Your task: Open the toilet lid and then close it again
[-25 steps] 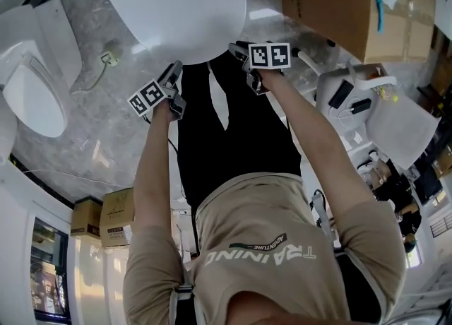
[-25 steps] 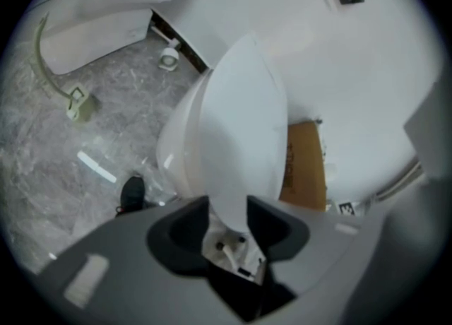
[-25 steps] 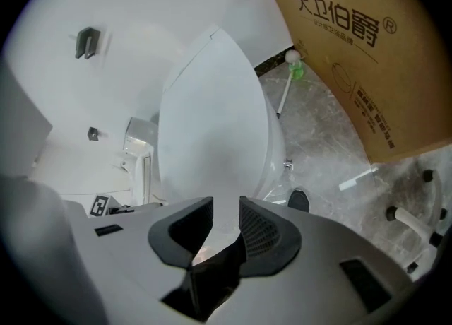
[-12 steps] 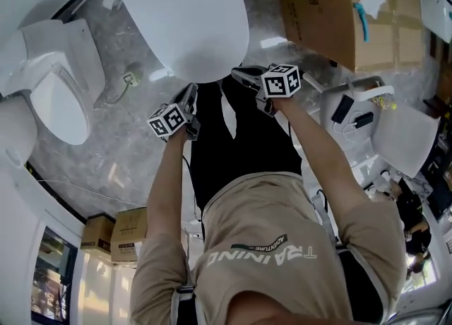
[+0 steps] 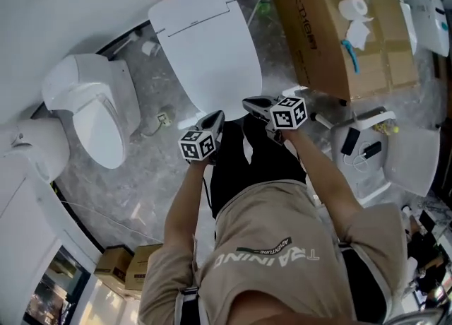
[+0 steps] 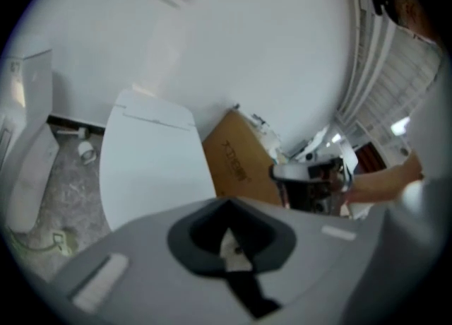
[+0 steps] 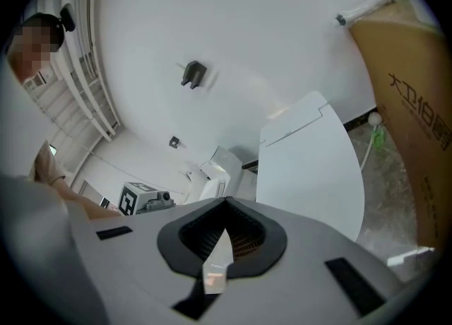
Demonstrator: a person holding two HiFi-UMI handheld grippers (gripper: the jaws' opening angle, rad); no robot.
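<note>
The white toilet lid [image 5: 205,48] lies flat and closed on its bowl against the far wall. It also appears ahead in the left gripper view as the lid [image 6: 152,161] and in the right gripper view as the lid [image 7: 311,168]. My left gripper [image 5: 216,117] hangs in the air just in front of the lid's front edge, shut with nothing in it. Beside it to the right, my right gripper [image 5: 248,103] is also shut and empty. Neither touches the lid. Close up, the left gripper [image 6: 226,207] and right gripper [image 7: 226,207] show their jaws pressed together.
A second white toilet [image 5: 92,115] stands to the left. A big cardboard box [image 5: 325,34] with a toilet paper roll [image 5: 353,7] on it is right of the lid. White equipment [image 5: 360,140] sits at the right, small cartons [image 5: 127,267] at the lower left.
Both grippers have lifted up and away from the lid's front edge, and their jaws have closed. The lid stays down. The head view now takes in more of the room.
</note>
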